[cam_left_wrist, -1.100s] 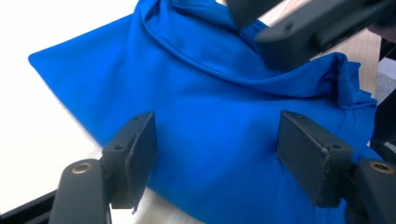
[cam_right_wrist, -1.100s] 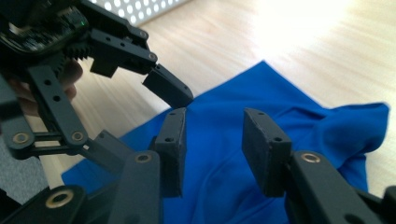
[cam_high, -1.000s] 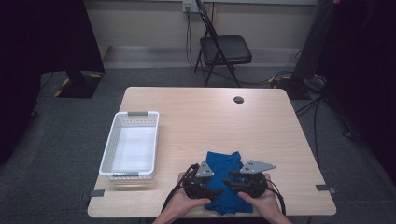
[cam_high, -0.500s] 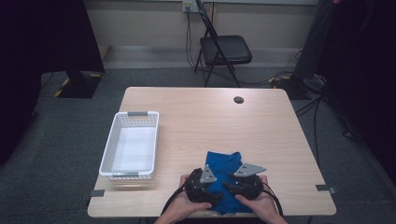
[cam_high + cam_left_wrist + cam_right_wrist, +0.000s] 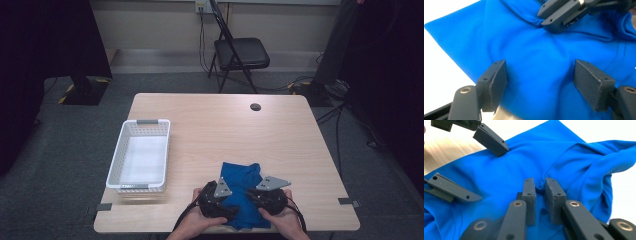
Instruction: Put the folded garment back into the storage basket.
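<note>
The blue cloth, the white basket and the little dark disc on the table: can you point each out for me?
blue cloth (image 5: 242,176): high view, on its flat far part.
white basket (image 5: 114,165): high view, on its left wall.
dark disc (image 5: 255,106): high view, on its middle.

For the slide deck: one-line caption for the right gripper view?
Right gripper pinching a fold of blue cloth, left gripper open on it.
</note>
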Demonstrator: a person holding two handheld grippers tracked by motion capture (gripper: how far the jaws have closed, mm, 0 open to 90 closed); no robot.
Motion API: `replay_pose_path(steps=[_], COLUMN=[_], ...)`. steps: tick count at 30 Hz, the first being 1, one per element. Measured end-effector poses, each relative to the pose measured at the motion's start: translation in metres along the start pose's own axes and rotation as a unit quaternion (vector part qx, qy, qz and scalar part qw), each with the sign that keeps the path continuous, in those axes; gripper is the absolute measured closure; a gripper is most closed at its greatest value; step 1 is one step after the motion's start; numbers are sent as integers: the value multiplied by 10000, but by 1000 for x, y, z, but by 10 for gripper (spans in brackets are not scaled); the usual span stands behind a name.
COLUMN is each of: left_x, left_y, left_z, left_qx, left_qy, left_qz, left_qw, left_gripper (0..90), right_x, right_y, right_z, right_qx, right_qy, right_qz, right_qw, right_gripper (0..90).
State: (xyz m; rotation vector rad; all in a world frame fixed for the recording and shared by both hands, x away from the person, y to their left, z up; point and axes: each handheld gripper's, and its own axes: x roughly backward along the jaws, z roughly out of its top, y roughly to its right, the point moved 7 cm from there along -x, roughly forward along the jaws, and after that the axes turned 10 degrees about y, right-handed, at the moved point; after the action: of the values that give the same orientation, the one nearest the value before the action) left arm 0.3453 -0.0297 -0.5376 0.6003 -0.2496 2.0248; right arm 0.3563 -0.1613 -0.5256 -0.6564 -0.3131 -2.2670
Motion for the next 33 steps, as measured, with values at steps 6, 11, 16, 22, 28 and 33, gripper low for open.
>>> replay_pose_path(steps=[6,11,16,22,28,33], left_x=[0,0,0,0,-1,-1], left_y=[0,0,0,-1,-1,-1], left_z=[0,0,0,0,0,0], left_qx=[2,0,1,32,29,24], left_qy=[17,18,28,47,67,63], left_qz=[-28,-30,-31,-12,-16,-6], left_qw=[10000,10000,10000,10000,10000,10000], left_gripper=[272,272,272,273,273,271], right_x=[8,14,23,37,51,57], right_y=[7,10,17,24,35,36], right_z=[-4,-6,-10,-12,-20,-29], right_qx=[-226,-303,-386,-569,-861,-996], right_qy=[1,11,24,206,260,167], right_qz=[-74,-94,-151,-225,-278,-209], right_qw=[9997,9995,9991,9979,9956,9947], right_gripper=[822,842,871,883,888,884])
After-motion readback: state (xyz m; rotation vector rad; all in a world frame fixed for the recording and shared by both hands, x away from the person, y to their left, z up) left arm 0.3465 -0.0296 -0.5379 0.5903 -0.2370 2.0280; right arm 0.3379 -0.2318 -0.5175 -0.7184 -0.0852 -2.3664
